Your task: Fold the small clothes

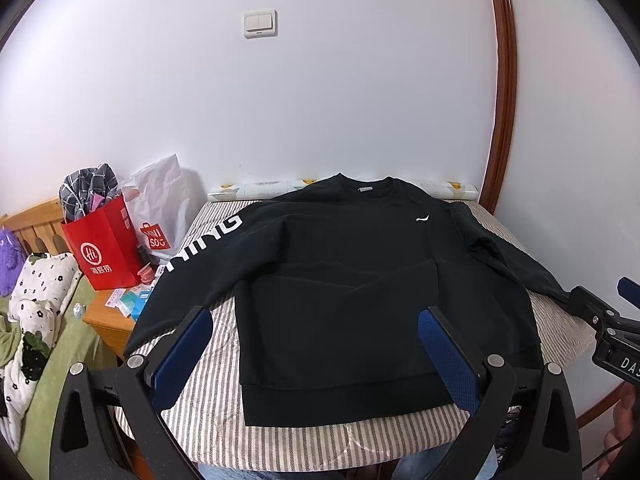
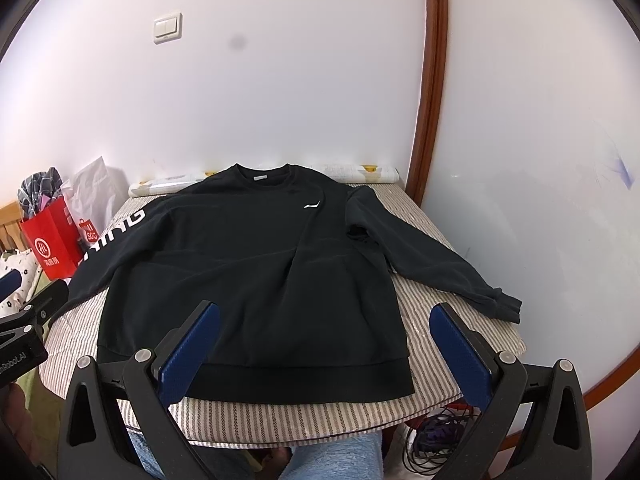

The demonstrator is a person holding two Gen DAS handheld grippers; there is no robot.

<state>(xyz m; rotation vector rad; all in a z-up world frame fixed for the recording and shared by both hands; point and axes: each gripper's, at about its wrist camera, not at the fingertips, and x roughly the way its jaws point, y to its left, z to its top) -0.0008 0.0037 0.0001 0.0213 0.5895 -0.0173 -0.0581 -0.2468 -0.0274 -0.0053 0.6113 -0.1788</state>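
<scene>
A black sweatshirt (image 1: pixel 340 288) lies flat and face up on a striped table (image 1: pixel 208 420), collar at the far end, both sleeves spread outwards. The left sleeve bears white letters (image 1: pixel 208 240). It also shows in the right wrist view (image 2: pixel 248 272), where the right sleeve (image 2: pixel 440 264) reaches the table's right edge. My left gripper (image 1: pixel 316 344) is open and empty, held above the hem. My right gripper (image 2: pixel 324 340) is open and empty, above the hem's right part. Each gripper shows at the edge of the other's view.
A red paper bag (image 1: pixel 100 248) and a white plastic bag (image 1: pixel 160 208) stand on a wooden bedside stand at the left. A bed with green cover (image 1: pixel 48 360) lies beyond. A white wall and a brown door frame (image 2: pixel 432 80) stand behind. Cables (image 2: pixel 436 436) lie on the floor.
</scene>
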